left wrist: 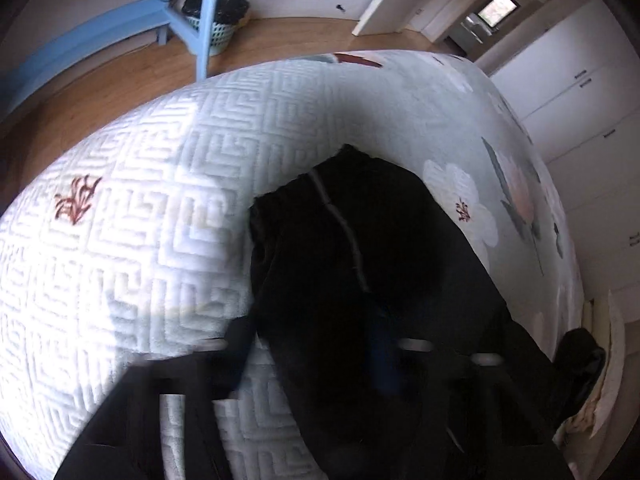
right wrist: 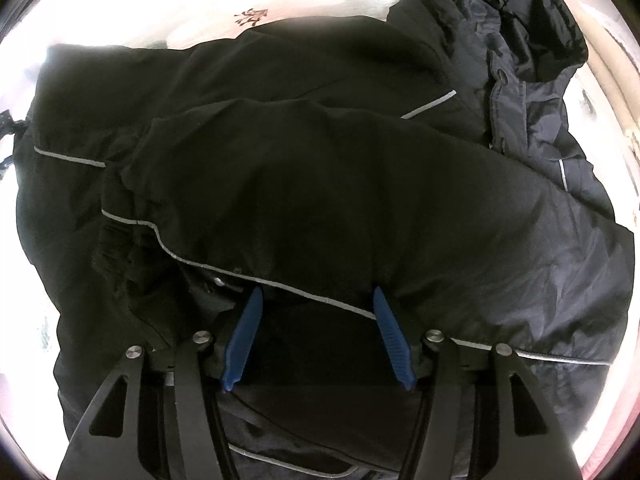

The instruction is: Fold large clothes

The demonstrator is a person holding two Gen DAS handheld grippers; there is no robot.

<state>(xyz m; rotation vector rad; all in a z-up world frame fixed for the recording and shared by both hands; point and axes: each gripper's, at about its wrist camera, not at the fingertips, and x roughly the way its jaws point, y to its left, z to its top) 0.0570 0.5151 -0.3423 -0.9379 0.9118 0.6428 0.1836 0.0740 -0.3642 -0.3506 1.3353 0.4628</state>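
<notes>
A large black jacket (right wrist: 304,184) with thin grey piping lies on the bed. One sleeve is folded across its body, and the collar (right wrist: 532,52) lies at the upper right. My right gripper (right wrist: 316,300) is open, its blue fingers (right wrist: 244,340) spread wide with their tips under the sleeve's lower edge. In the left wrist view a black sleeve (left wrist: 340,248) with a grey stripe drapes over my left gripper (left wrist: 348,344). Dark fabric and blur hide its fingers, so I cannot tell whether they are closed.
The bed has a pale quilted cover (left wrist: 132,240) with flower prints. Beyond it are a wooden floor (left wrist: 120,76), a blue chair (left wrist: 200,28), a dark bin in a basket (left wrist: 216,16), white cupboards (left wrist: 580,92) and a doorway (left wrist: 480,20).
</notes>
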